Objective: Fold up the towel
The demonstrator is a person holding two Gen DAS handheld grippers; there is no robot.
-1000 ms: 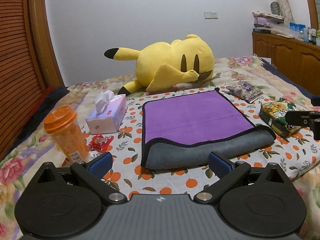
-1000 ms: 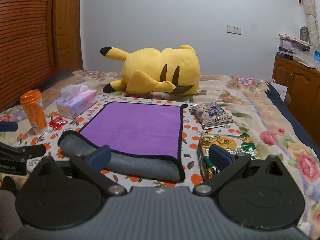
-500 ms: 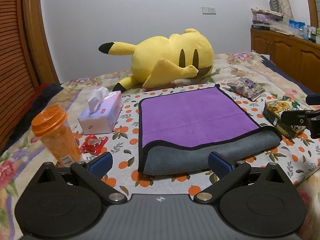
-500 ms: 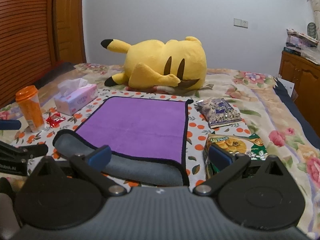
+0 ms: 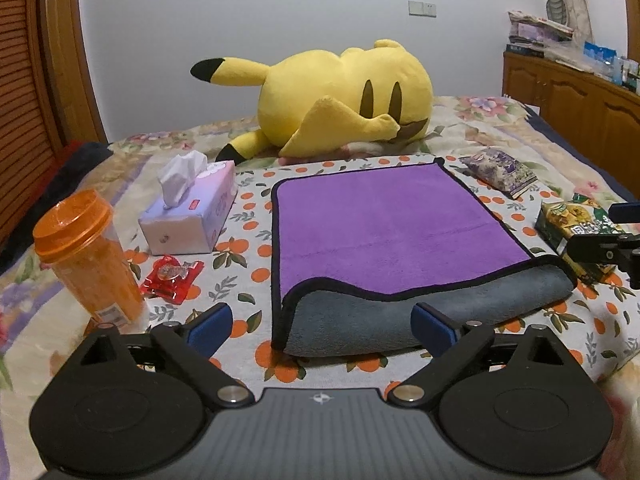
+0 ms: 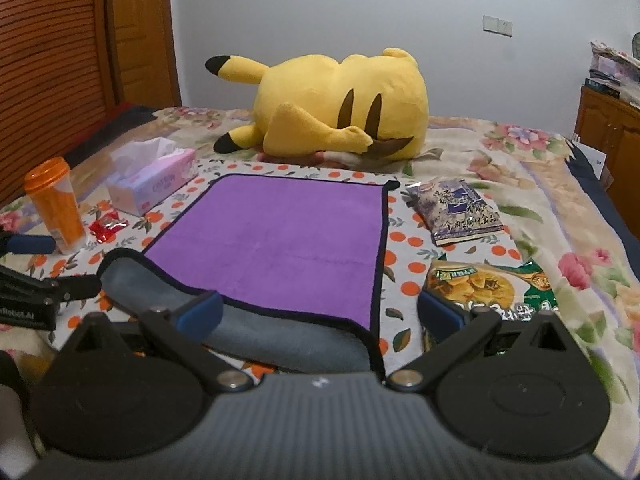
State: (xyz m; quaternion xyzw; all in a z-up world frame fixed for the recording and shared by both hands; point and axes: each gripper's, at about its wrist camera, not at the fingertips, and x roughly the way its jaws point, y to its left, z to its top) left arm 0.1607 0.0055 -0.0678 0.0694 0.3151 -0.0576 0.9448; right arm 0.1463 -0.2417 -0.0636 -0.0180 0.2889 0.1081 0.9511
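Observation:
A purple towel (image 5: 384,224) with a grey underside and black trim lies folded once on the bed; the rounded grey fold faces me. It also shows in the right wrist view (image 6: 280,236). My left gripper (image 5: 322,326) is open and empty, just short of the fold's left corner. My right gripper (image 6: 320,312) is open and empty, just short of the fold's right corner. Each gripper shows at the edge of the other's view.
An orange cup (image 5: 86,256), a red candy packet (image 5: 172,278) and a tissue box (image 5: 190,212) lie left of the towel. Two snack bags (image 6: 456,210) (image 6: 492,288) lie to its right. A yellow plush toy (image 5: 340,100) lies behind it. A wooden cabinet (image 5: 576,92) stands far right.
Both grippers have moved forward and a little lower toward the towel's near fold. Both stay open. The towel has not moved.

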